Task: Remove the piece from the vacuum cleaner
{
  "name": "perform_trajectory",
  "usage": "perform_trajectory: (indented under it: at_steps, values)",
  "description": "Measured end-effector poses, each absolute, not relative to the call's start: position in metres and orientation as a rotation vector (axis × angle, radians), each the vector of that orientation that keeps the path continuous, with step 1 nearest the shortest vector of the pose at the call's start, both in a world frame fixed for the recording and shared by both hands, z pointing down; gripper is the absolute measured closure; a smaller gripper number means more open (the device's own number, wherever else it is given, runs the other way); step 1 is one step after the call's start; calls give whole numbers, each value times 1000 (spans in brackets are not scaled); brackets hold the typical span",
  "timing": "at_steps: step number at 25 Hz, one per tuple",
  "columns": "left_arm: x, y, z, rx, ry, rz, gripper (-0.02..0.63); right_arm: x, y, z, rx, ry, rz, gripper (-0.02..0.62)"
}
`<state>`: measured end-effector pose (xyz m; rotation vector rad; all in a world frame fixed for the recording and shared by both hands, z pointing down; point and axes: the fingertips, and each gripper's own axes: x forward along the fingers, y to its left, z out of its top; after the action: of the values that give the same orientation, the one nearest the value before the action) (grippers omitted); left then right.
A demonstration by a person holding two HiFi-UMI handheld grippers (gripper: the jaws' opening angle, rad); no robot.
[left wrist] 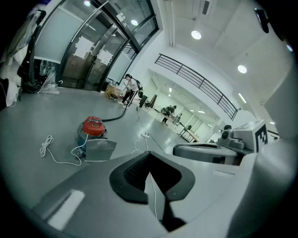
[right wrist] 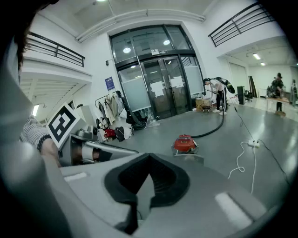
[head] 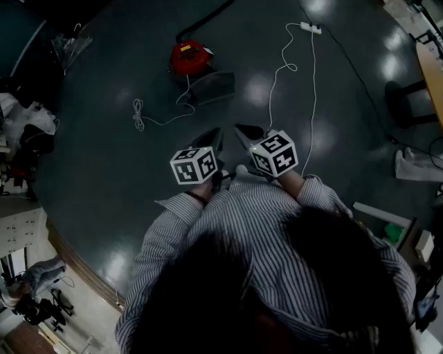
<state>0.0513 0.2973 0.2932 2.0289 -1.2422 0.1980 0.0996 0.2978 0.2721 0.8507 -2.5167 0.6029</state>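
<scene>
A red vacuum cleaner (head: 188, 57) stands on the dark floor well ahead of me, with a grey flat piece (head: 212, 87) leaning at its near side. It also shows in the left gripper view as the vacuum cleaner (left wrist: 93, 126) with the grey piece (left wrist: 100, 149), and in the right gripper view as the vacuum cleaner (right wrist: 185, 142). My left gripper (head: 213, 136) and right gripper (head: 243, 131) are held side by side in front of my chest, pointing toward it and far short of it. The left gripper (left wrist: 149, 157) and the right gripper (right wrist: 148, 159) are both shut with nothing between the jaws.
A black hose (head: 208, 17) runs away from the vacuum. A coiled white cord (head: 140, 114) lies to its left, and a power strip (head: 309, 28) with a white cable (head: 280, 69) to its right. Clothes and bags (head: 24, 138) stand at the left, tables (head: 429, 62) at the right. People stand far off by the glass doors (right wrist: 163, 88).
</scene>
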Motion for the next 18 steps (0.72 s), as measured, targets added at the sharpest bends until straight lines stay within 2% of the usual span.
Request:
perform_trajectory:
  at_steps: [18]
  values:
    - [44, 283, 300, 1999, -1260, 218, 600, 94, 283, 271, 833, -2563, 620, 594]
